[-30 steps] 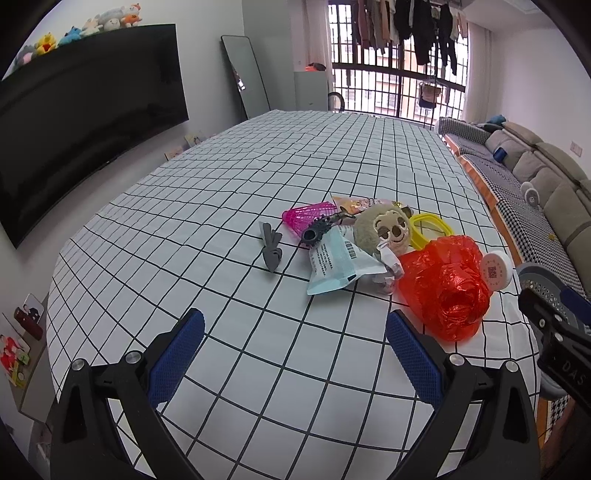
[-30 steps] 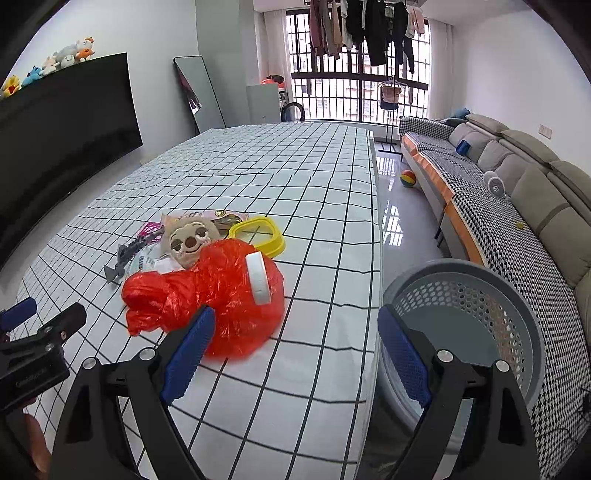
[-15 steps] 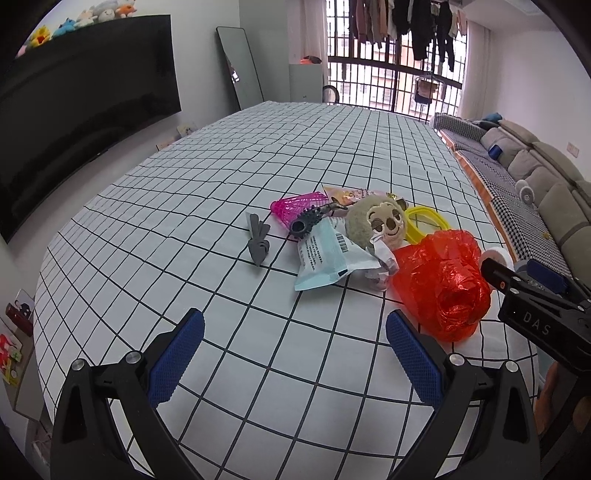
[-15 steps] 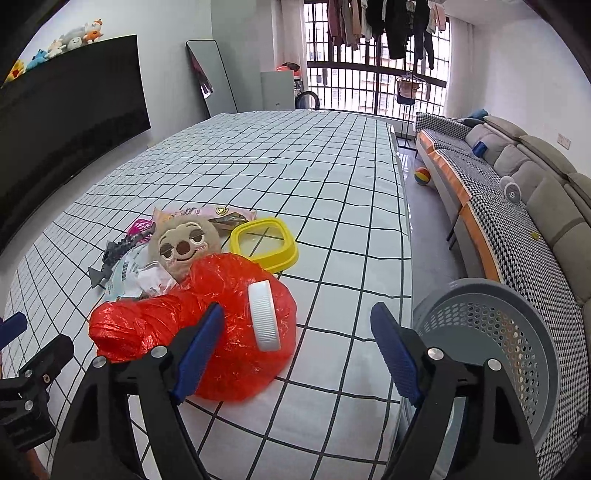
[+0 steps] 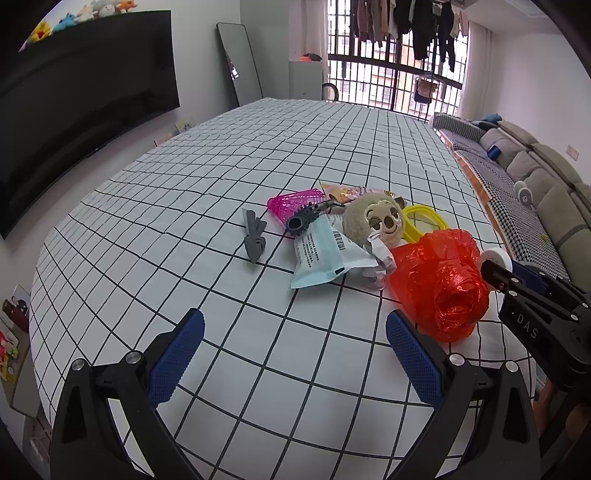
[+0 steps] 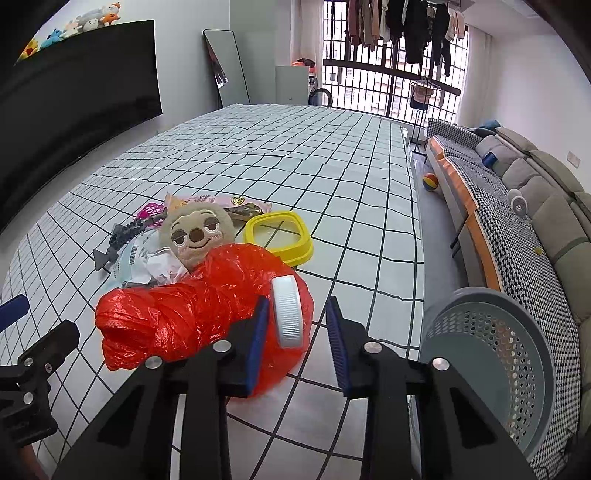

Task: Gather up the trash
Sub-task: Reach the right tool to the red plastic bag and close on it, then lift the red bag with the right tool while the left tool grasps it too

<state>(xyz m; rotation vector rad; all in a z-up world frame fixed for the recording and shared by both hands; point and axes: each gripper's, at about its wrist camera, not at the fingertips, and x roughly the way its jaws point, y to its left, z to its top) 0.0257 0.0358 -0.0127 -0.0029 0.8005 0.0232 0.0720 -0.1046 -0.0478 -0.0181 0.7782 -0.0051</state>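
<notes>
While its jaws have just been closing, the right gripper [image 6: 297, 325] straddles a white cap [image 6: 287, 312] lying on a red plastic bag [image 6: 177, 317] at the table [image 6: 295, 155] edge, pads not yet pressing it. The left gripper [image 5: 295, 354] hangs wide open over bare cloth. A grey basket [image 6: 495, 362] stands beside the table.

Bright living room, daylight from a barred window [image 6: 391, 88].
Clothes [image 6: 399, 26] hang above it; a grey sofa [image 6: 535, 192] lines one wall, a large dark screen [image 5: 74, 96] and leaning mirror [image 6: 225, 70] the other.
</notes>
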